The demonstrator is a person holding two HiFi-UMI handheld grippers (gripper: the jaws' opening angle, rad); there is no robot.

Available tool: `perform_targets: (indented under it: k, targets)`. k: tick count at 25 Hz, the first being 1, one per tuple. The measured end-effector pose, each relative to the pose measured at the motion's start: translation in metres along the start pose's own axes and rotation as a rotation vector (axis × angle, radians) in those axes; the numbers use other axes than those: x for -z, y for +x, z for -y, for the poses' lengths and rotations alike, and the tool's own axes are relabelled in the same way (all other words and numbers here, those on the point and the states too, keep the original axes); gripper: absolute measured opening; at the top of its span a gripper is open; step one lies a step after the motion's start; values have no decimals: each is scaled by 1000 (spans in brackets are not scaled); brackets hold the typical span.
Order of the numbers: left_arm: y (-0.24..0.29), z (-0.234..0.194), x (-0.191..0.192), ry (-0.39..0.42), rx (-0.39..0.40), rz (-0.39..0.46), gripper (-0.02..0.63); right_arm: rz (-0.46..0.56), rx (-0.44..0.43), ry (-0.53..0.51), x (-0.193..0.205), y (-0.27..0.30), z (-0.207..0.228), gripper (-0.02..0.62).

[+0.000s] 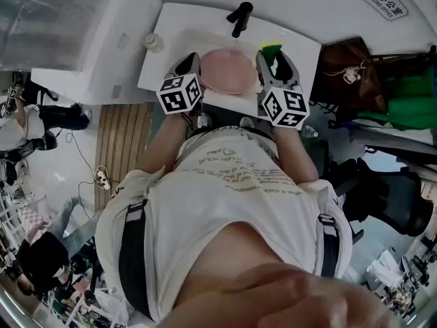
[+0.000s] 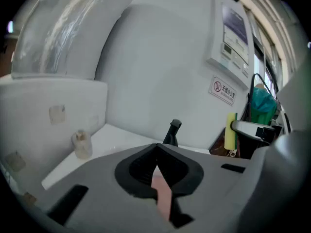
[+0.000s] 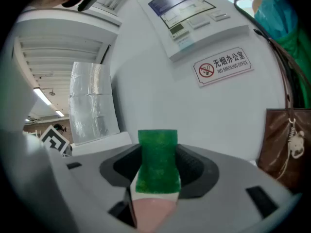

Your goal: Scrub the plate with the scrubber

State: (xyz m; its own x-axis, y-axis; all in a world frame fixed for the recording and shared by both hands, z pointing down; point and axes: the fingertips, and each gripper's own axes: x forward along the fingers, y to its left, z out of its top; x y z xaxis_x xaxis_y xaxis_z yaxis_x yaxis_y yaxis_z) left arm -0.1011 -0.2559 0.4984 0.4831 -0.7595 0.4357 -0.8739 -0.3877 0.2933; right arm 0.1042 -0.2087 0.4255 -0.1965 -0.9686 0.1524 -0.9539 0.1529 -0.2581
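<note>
Left of the faucet [image 1: 240,18], a small jar [image 1: 153,42] stands on its own. Left gripper [image 1: 193,60], nearer us than the faucet, is clamped narrow on the left rim of the pink plate [image 1: 227,72], which sits directly in front of the faucet. Right gripper [image 1: 276,55], front-right of the faucet, pinches the green-and-yellow scrubber [image 3: 157,161] at the plate's right rim. Our judgement: both grasps are made. We cannot confirm scrubber-to-plate contact and see no suds, so the scrubbing strokes remain.
</note>
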Motion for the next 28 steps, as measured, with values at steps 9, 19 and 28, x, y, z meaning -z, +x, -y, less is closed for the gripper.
perform_targets:
  k: [9, 19, 28]
  targets:
    - [-26, 53, -70, 269, 8, 222, 21, 131, 5, -74, -37, -8, -12, 222]
    - [-27, 65, -65, 283, 44, 213, 21, 87, -11, -64, -24, -1, -20, 222]
    - [-30, 62, -54, 308, 88, 193, 21, 76, -14, -69, -16, 4, -34, 222]
